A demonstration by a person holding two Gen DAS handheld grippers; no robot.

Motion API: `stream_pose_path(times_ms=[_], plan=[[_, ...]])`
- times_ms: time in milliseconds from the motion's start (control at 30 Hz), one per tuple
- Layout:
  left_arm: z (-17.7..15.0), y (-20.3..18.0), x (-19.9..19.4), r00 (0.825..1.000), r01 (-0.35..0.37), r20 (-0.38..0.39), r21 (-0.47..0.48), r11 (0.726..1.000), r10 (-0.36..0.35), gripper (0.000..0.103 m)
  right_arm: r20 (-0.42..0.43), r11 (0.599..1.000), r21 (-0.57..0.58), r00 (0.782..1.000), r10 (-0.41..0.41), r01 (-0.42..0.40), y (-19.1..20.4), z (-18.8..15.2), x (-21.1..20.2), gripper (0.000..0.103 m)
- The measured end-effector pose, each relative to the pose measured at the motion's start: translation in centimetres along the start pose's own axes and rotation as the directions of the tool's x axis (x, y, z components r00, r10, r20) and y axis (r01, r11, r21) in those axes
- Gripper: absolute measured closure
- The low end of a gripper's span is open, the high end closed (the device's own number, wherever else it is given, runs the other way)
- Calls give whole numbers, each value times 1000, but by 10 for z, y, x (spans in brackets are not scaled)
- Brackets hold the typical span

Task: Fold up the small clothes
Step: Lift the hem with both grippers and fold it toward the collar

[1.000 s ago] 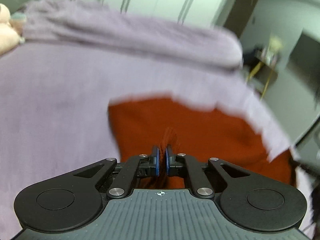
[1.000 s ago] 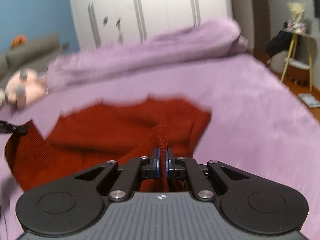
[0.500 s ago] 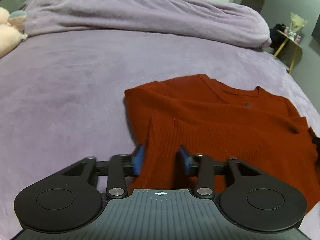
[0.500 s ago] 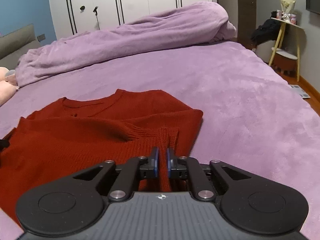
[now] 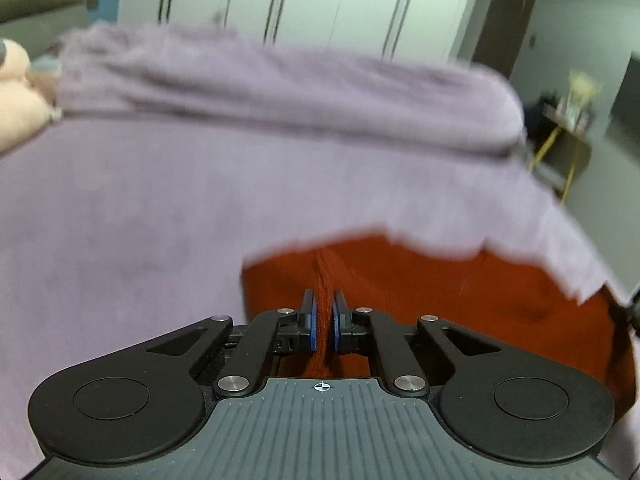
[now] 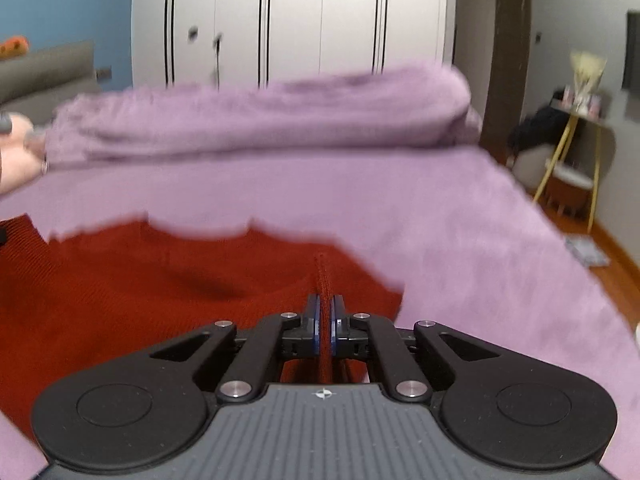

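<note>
Half a second ago the left gripper (image 5: 324, 320) was standing with its blue pads apart around the edge of the red sweater (image 5: 460, 292); now it is clenching a raised ridge of that knit between them, and the view is blurring where it was sharp before. Over in the right wrist view, the right gripper (image 6: 325, 326) is likewise pinching a thin upright fold of the sweater (image 6: 140, 288), as it was earlier. Both pairs of pads are pressing straight onto the red cloth with no gap showing. In the left view the sweater is lying in the lower right of the frame on the purple bedspread (image 5: 120, 220); in the right view it is spreading across the lower left. A rolled purple blanket (image 6: 260, 116) is stretching across the middle of both frames, with white wardrobe doors (image 6: 300, 20) behind it. A yellow-legged side table (image 6: 576, 160) is standing at the right edge, and a pale plush toy (image 5: 16, 92) is showing at the left edge.
</note>
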State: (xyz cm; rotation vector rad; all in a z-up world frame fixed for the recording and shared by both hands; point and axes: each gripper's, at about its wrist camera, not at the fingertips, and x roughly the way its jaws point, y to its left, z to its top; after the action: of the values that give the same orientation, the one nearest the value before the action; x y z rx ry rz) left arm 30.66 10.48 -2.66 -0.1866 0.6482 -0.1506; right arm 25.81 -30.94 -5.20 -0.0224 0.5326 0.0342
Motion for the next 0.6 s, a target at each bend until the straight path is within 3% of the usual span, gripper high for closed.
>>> stream_pose_path(times_ms=[133, 233, 400, 467, 533, 600], plan=[[42, -8, 8, 988, -77, 138, 11, 997, 74, 94, 90, 994, 9, 990, -109, 108, 4, 37, 20, 99], [56, -13, 37, 975, -149, 168, 33, 988, 142, 94, 94, 984, 5, 979, -178, 179, 9, 58, 57, 99], [44, -20, 99, 962, -258, 109, 66, 964, 250, 92, 41, 972, -26, 972, -232, 233, 19, 57, 113, 99], [35, -17, 118, 954, -299, 52, 72, 952, 296, 82, 5, 967, -33, 968, -252, 253, 21, 48, 130, 98], [25, -9, 119, 945, -328, 14, 55, 943, 328, 80, -37, 953, -34, 953, -301, 300, 23, 42, 138, 97], [17, -8, 103, 954, -297, 53, 35, 954, 295, 73, -22, 952, 32, 953, -302, 303, 25, 38, 127, 96]])
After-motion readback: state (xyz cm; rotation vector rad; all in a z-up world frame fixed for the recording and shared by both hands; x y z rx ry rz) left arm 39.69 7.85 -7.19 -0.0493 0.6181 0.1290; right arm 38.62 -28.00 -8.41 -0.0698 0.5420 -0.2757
